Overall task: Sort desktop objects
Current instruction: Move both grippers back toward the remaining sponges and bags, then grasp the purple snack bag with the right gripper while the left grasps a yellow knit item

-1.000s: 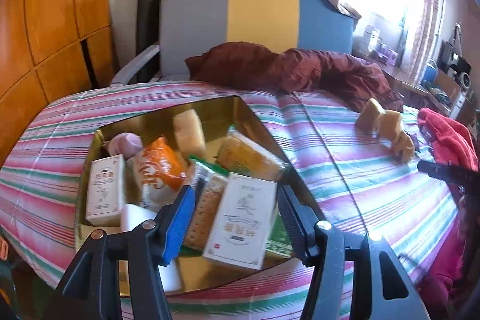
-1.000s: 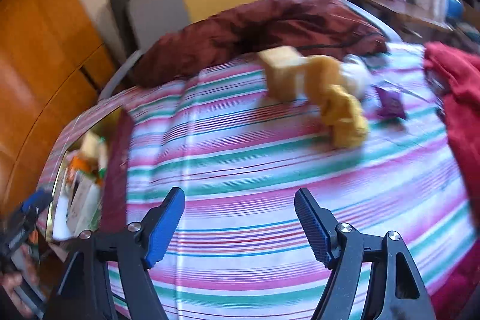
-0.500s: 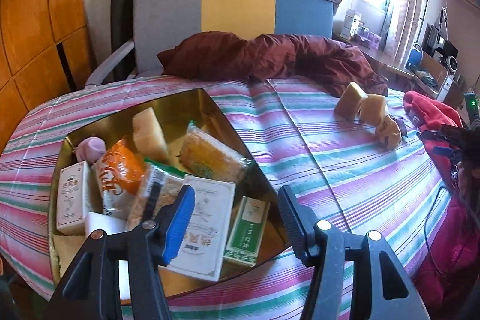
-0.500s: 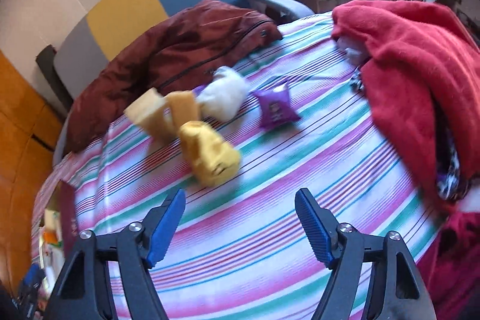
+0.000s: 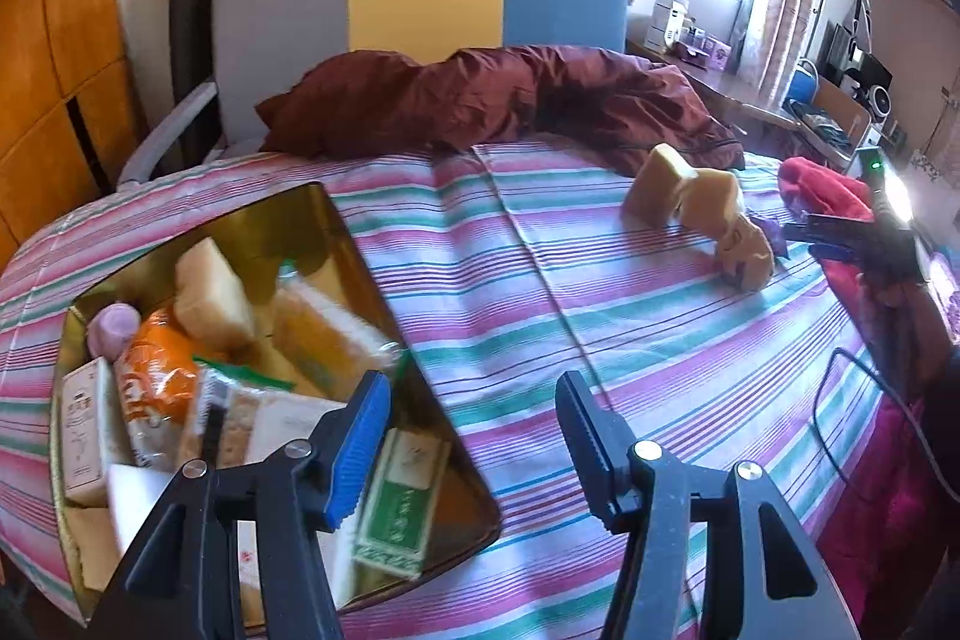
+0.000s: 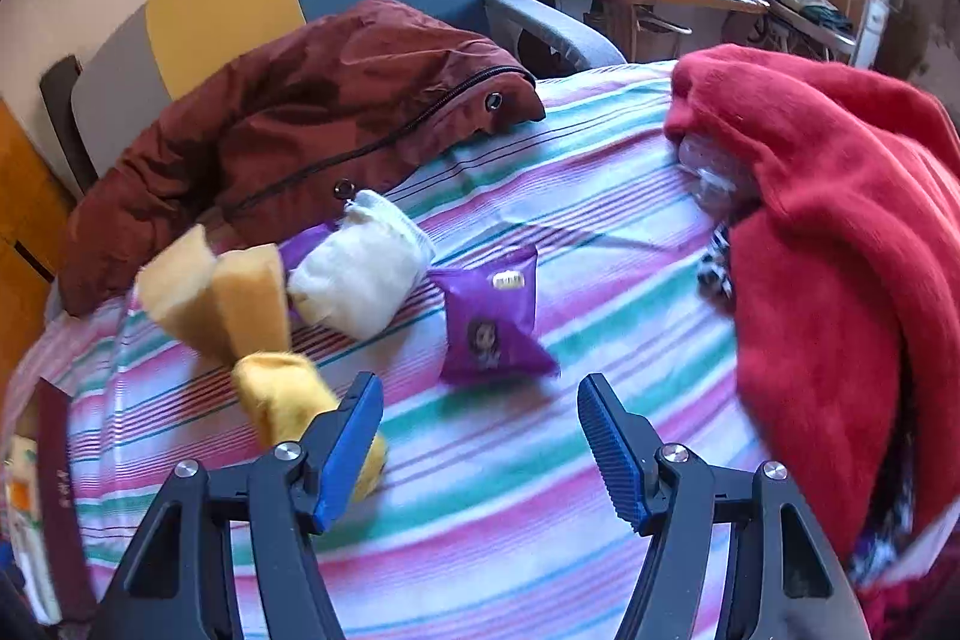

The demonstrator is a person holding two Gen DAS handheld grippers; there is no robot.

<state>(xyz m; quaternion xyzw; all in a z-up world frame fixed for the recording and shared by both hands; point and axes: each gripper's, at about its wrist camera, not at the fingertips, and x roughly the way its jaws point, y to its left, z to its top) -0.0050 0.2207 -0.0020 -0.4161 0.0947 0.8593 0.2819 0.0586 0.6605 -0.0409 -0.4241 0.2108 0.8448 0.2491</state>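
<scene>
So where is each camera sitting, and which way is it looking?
Left wrist: rides on the left gripper, looking along its open fingers across the striped bed at the gold tray of snack packs; the person's other hand holding the right gripper shows at the far right.
Right wrist: rides on the right gripper, looking along its open fingers at the purple packet, the white pouch and the red blanket.
Shared: both see the yellow sponges and the maroon jacket.

Left gripper (image 5: pixel 471 439): black plastic frame, blue ribbed pads (image 5: pixel 360 445), silver screws. Right gripper (image 6: pixel 480 451): same black frame, blue ridged pads (image 6: pixel 612 451), silver screws.
</scene>
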